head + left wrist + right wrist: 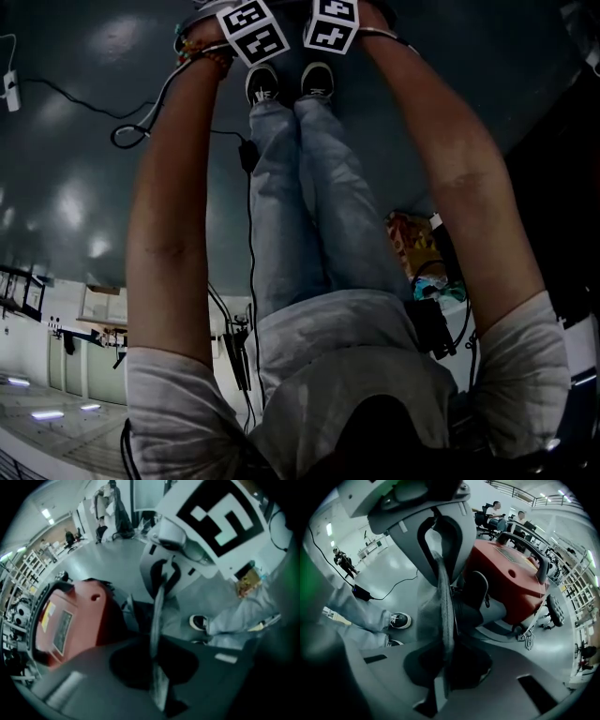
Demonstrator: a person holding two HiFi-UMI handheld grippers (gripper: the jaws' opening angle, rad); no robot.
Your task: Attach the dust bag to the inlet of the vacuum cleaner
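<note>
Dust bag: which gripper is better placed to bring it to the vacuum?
Probably the left gripper. It and the right gripper are shut on the dust bag, but the vacuum looms nearer in its view.

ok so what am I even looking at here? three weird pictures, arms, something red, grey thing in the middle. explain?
No robot here: a person holds hand tongs in each hand. The head view looks down along both arms to the shoes; the marker cubes sit on the tongs. The other two pictures come from cameras riding on each tool. The left tongs and right tongs are each shut on the thin grey dust bag, held between them. The red vacuum cleaner stands on the grey floor beside it.
</note>
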